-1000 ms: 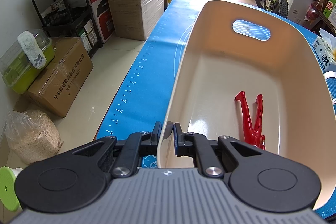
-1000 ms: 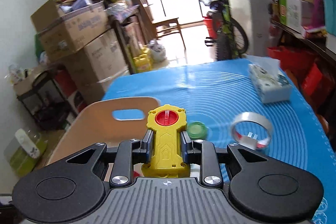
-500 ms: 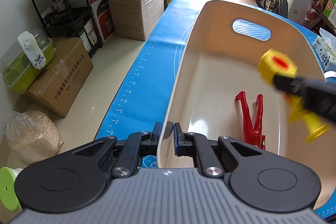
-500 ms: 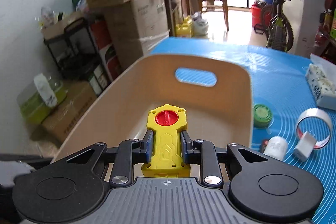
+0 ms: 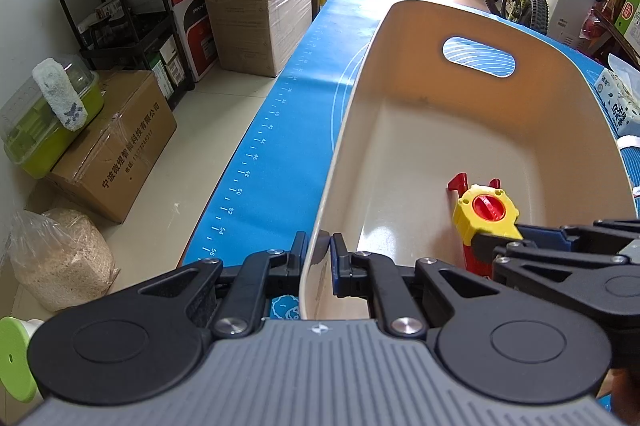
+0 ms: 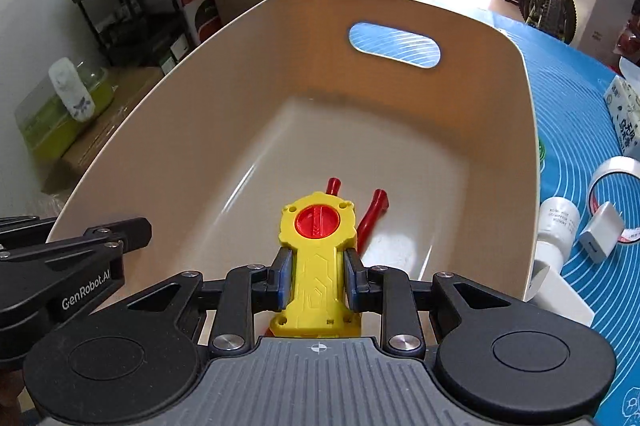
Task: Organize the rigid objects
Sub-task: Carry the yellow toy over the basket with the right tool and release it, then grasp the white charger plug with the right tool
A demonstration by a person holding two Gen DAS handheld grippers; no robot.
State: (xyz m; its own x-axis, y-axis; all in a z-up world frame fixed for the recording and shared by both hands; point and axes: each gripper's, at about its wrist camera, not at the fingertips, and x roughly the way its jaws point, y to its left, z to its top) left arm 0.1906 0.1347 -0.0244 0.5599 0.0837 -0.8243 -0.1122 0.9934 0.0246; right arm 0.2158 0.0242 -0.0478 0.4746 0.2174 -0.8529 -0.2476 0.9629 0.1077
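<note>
The left gripper [image 5: 318, 258] is clenching the near rim of the beige bin [image 5: 352, 130], one finger inside the wall and one outside, steadying it on the counter [image 5: 280, 130]. The right gripper [image 6: 316, 280] is grasping a yellow toy [image 6: 318, 250] with a red dial by its narrow handle, pads pressing both sides, and is holding it inside the bin near the bin's near end, above the floor and not yet set down. Directly under and just beyond the toy, red pliers [image 6: 374, 212] are already lying on the bin floor, so one item looks sorted.

Still outside the bin, all to its right side on the counter: a tape roll [image 6: 616, 178], a small white block [image 6: 602, 236] touching the tape, a white bottle [image 6: 556, 226] just beside the bin wall, and a tissue pack [image 6: 624, 114] farther off. A sliver of something green is peeking past the bin's right rim; cannot tell what it is.

Judging progress: early, one thing in, second about to be released, several still waiting. Next move probably needs the pads opening low so the toy does not land hard on the pliers.
</note>
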